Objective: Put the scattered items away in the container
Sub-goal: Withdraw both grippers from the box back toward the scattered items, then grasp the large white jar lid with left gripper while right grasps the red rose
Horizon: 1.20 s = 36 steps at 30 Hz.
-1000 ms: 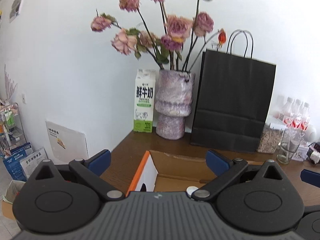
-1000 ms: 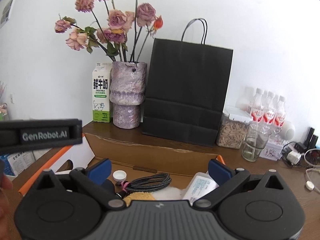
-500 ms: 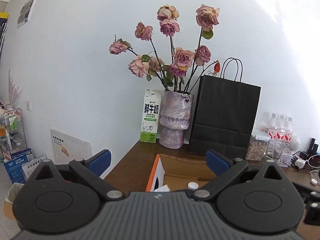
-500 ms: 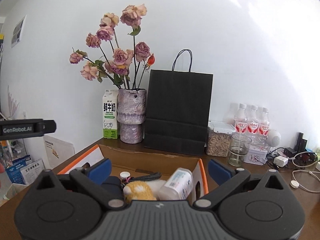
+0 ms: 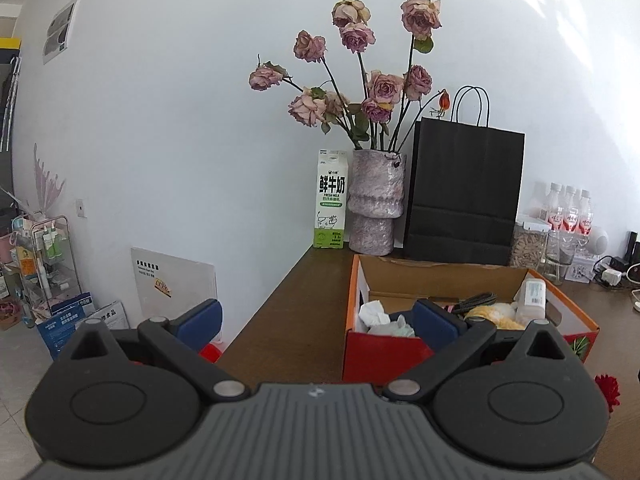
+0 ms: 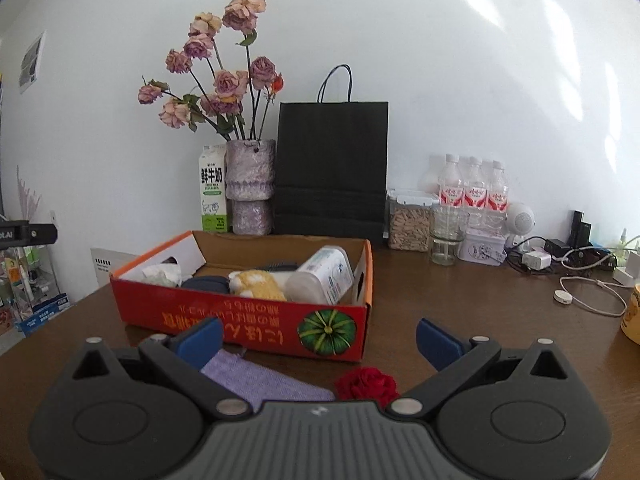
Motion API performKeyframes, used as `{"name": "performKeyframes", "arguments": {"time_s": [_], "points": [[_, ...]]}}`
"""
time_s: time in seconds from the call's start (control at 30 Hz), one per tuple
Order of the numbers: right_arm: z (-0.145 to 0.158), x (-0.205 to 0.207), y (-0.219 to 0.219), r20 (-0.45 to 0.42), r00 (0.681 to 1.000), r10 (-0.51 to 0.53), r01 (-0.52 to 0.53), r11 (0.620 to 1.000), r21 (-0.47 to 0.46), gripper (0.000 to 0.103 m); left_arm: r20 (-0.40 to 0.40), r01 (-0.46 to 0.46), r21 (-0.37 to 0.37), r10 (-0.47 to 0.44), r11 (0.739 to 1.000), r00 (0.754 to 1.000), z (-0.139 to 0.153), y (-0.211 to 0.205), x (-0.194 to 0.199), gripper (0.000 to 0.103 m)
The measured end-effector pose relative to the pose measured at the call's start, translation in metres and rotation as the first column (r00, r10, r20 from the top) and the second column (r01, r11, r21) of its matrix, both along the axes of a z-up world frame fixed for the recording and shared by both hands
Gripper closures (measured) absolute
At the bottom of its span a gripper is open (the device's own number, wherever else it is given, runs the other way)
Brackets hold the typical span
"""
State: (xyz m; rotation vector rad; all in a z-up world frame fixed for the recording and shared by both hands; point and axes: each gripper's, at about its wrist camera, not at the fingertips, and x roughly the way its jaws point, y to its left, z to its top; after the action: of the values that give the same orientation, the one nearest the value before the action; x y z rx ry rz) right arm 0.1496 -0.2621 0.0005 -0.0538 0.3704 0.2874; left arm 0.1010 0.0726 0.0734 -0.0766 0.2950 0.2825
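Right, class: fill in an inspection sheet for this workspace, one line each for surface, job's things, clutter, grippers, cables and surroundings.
Surface: dark brown wooden table.
Job's things: red cardboard box holding a white plastic bottle, a yellow plush toy and crumpled white tissue; lilac fabric pouch and red fabric flower lie outside, in front of the box.
Clutter: milk carton, vase of dried roses, black paper bag, glass jar.
Grippers: left hand-held gripper open, empty; right hand-held gripper open, empty.
Cables: white cable at the table's right.
Surroundings: white wall.
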Motion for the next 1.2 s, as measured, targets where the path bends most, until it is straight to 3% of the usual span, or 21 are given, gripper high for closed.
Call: {"name": "performKeyframes", "arguments": {"time_s": [0.2, 0.67, 1.2], "points": [[-0.029, -0.009, -0.023, -0.072, 0.997, -0.027, 0.026, 1.000, -0.009, 0.000, -0.052, -0.034, 0.063, 0.037, 0.997, 0.998, -0.031, -0.003, -0.020, 0.000], [-0.071, 0.004, -0.052, -0.195, 0.976, -0.101, 0.091, 0.994, -0.061, 0.000, -0.197, -0.027, 0.042, 0.035, 0.999, 0.980, -0.079, -0.007, -0.019, 0.000], [-0.066, 0.049, -0.033, -0.218, 0.975, -0.048, 0.023, 0.993, -0.116, 0.000, -0.297, 0.033, 0.040, -0.020, 0.999, 0.955, -0.094, -0.006, 0.014, 0.000]]}}
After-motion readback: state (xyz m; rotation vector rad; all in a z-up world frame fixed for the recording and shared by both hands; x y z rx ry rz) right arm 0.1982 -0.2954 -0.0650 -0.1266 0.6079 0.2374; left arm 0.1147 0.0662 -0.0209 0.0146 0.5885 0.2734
